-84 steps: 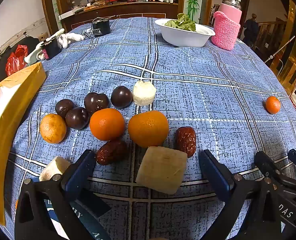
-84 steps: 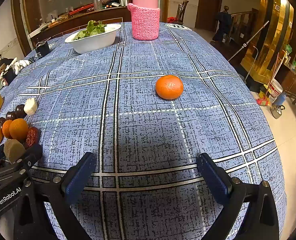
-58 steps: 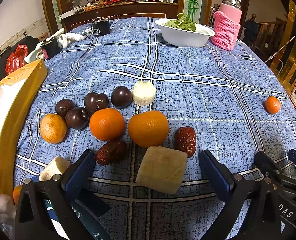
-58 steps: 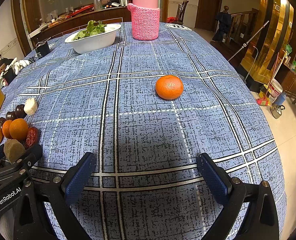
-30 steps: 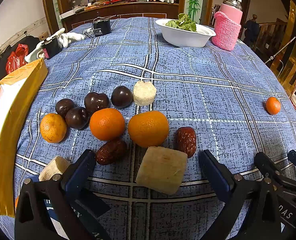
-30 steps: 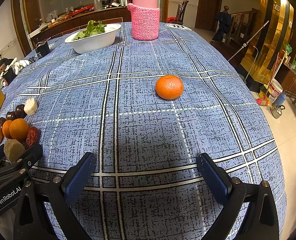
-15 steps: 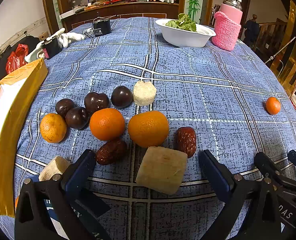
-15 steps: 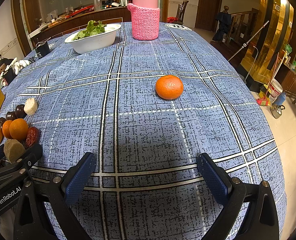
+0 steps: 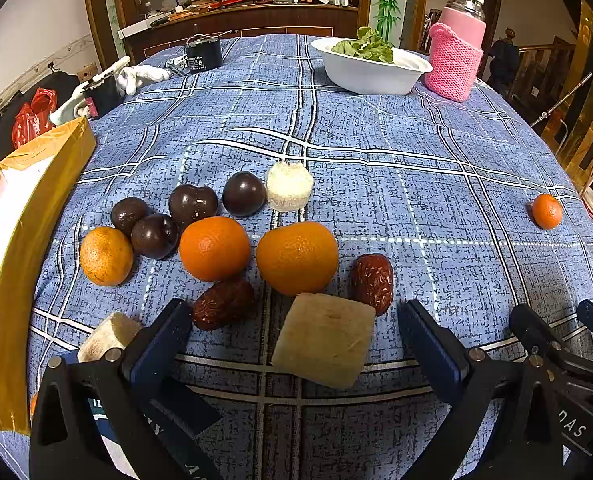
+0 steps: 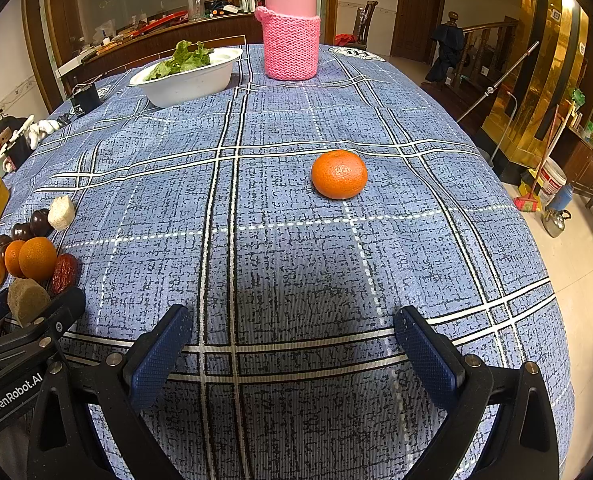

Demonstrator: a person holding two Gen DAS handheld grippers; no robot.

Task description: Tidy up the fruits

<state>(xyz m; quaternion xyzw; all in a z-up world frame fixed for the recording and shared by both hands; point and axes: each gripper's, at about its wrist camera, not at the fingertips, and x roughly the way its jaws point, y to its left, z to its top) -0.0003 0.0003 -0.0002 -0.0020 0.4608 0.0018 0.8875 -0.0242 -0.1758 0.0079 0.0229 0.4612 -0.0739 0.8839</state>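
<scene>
A cluster of fruit lies in front of my left gripper (image 9: 292, 332): three oranges (image 9: 296, 258), several dark plums (image 9: 243, 193), two red dates (image 9: 371, 283), and pale cut chunks (image 9: 324, 340). The left gripper is open; the big pale chunk lies between its fingers, touching neither. A lone tangerine (image 10: 339, 174) lies apart, ahead of my open, empty right gripper (image 10: 292, 344). It also shows at the far right in the left wrist view (image 9: 546, 211). The cluster shows at the left edge of the right wrist view (image 10: 36, 258).
A white bowl of greens (image 9: 370, 68) and a pink-sleeved jar (image 9: 454, 60) stand at the back. A yellow-taped box (image 9: 12, 240) lies along the left edge. A black device (image 9: 202, 54) and white gloves (image 9: 136, 76) sit at the back left. The table's edge drops off to the right.
</scene>
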